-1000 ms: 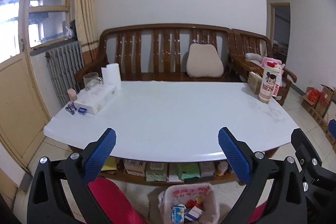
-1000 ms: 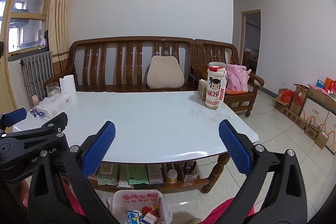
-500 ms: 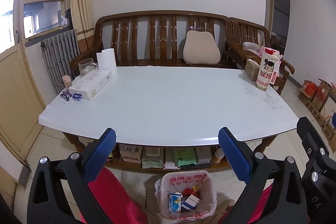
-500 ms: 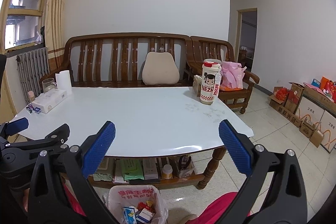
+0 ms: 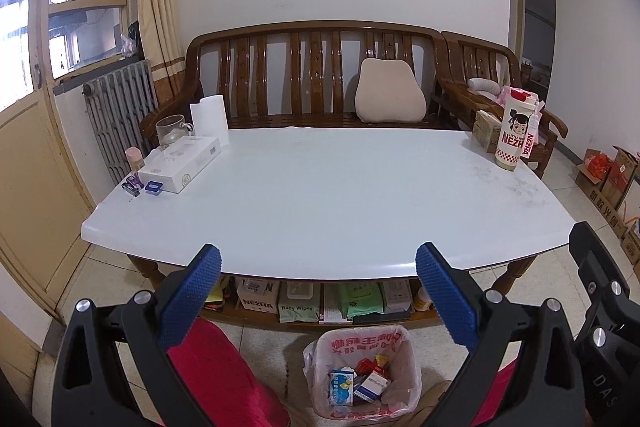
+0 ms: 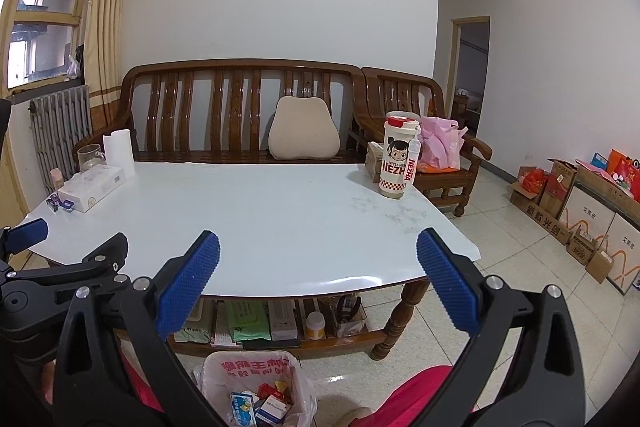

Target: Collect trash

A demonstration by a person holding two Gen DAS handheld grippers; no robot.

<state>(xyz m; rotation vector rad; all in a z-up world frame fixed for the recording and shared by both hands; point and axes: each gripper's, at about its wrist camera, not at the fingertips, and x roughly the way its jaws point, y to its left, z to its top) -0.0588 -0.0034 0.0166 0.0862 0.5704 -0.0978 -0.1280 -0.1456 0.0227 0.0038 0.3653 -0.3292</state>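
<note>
Seemingly finished: both the left claw (image 5: 318, 301) and right claw (image 6: 318, 287) gape wide and empty. Scan the bench (image 5: 320, 195) for leftovers before leaving the bin (image 5: 362, 373).

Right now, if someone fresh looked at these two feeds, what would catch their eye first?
The broad white table fills the middle of both views, nearly bare, with a cartoon-printed tumbler upright at its far right corner and a white box at the far left. On the floor in front sits a lined trash bin holding small cartons. Both grippers, left and right, hang open and empty near it.
</note>
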